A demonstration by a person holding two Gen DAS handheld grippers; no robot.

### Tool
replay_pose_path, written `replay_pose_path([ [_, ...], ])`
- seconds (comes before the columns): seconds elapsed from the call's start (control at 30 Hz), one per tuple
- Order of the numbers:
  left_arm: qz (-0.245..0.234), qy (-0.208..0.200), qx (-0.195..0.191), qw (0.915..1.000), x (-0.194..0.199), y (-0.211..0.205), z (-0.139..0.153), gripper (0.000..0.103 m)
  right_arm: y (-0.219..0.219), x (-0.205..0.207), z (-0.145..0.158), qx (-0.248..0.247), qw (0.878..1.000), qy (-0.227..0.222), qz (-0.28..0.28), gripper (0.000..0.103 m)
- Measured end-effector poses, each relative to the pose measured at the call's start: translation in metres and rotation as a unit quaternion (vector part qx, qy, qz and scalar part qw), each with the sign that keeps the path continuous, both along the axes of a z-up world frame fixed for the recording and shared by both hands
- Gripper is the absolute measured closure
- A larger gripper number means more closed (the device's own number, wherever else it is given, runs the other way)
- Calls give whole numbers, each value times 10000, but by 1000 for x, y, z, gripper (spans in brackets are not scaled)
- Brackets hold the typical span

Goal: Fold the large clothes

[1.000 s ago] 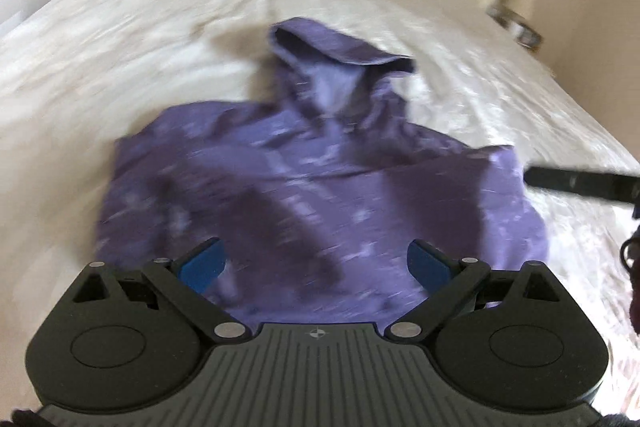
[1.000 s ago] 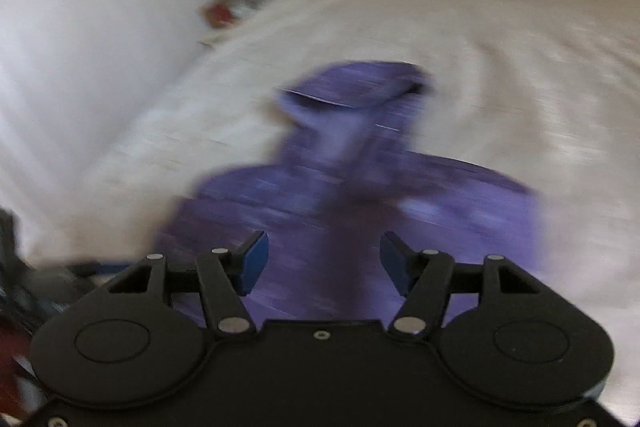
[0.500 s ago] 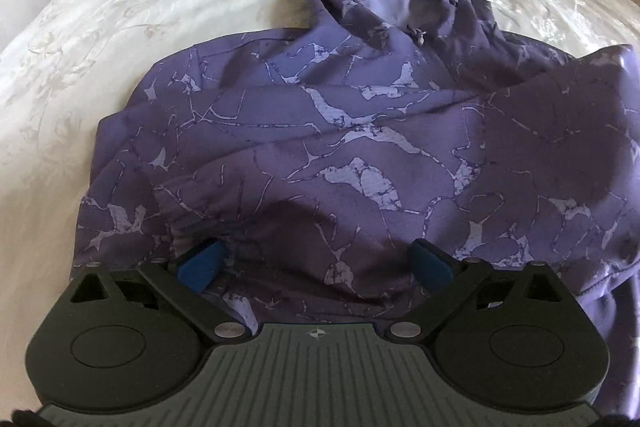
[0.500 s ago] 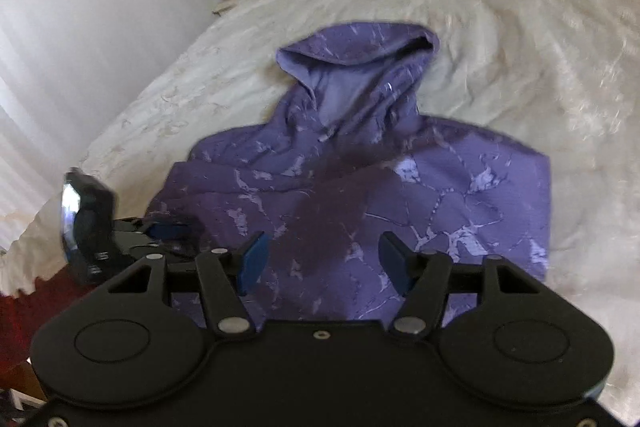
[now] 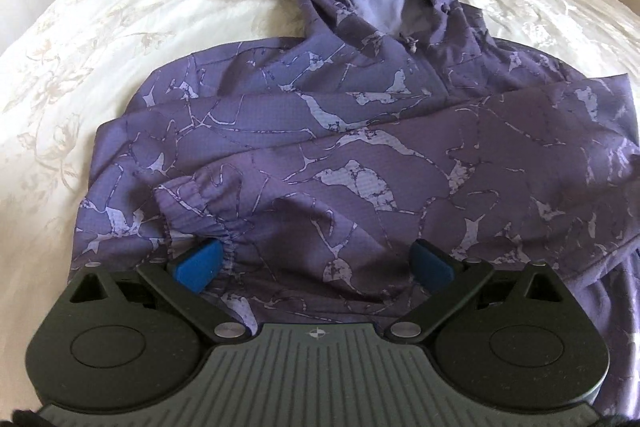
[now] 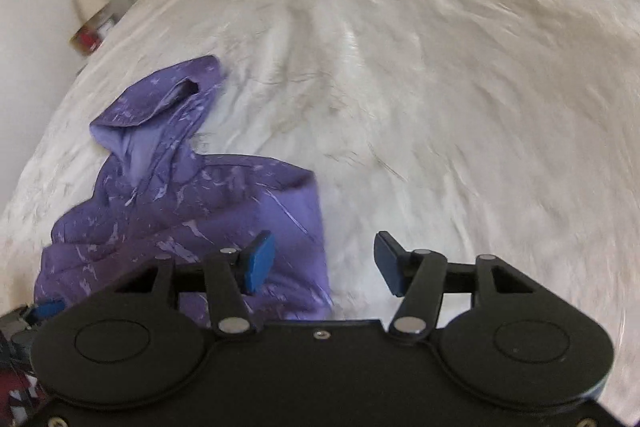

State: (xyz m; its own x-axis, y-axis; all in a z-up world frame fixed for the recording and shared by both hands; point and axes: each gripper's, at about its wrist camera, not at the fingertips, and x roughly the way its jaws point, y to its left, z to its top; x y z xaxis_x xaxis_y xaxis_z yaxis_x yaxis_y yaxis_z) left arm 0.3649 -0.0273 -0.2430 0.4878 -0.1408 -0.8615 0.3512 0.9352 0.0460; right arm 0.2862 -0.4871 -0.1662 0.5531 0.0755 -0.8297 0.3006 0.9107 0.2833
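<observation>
hoodie (image 5: 360, 147) flat on bed (image 5: 140, 7), hood pointing toward headboard. left gripper (image 5: 316, 263) spread wide, low over near hem beside cuff (image 5: 200, 223), gripping nothing. right gripper (image 6: 324, 263) closing on nothing, off hoodie's right edge; left nearer.

white bed (image 5: 168, 7), purple hoodie (image 5: 360, 155) on it

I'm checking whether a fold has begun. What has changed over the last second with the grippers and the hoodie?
The left gripper dropped close over the hoodie, near a sleeve cuff, jaws wide apart. The right gripper swung off the hoodie's side edge, so bedspread now fills its view; its jaws are closing on nothing. Nothing was gripped. The hoodie lies as before, hood towards the headboard.
</observation>
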Motion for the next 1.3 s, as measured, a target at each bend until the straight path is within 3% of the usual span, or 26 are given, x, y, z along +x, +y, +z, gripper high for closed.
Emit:
replay_pose_path([
  [0.13,-46,-44,-15,10000,-2,1,-1,1,10,50,-30,-274,9977,426,449,42],
  [0.27,-44,-33,-14,10000,-2,1,-2,1,2,99,-71,-661,9926,979,273,44],
  [0.4,-15,-10,-34,10000,0,1,-3,1,-10,116,-71,-858,9919,930,70,44],
  [0.57,-4,21,-92,10000,0,2,2,2,-22,68,-27,-439,9989,151,-111,43],
  [0.73,-119,92,-599,9981,-5,-10,38,3,-19,-19,-12,-433,9989,114,-107,43],
  [0.87,-915,10,-608,9939,-5,-59,69,3,-5,-84,-19,-598,9975,366,-115,43],
  [1.0,-1755,45,-650,9823,4,-132,73,3,24,-111,-28,-850,9949,506,203,49],
  [1.17,-2602,19,-429,9646,17,-229,54,3,43,-109,-30,-1044,9929,221,533,50],
  [1.23,-2904,-9,-203,9567,21,-260,40,3,45,-104,-32,-1050,9921,123,672,50],
  [1.3,-3067,-83,262,9514,26,-283,20,3,51,-101,-35,-1156,9894,67,876,50],
])
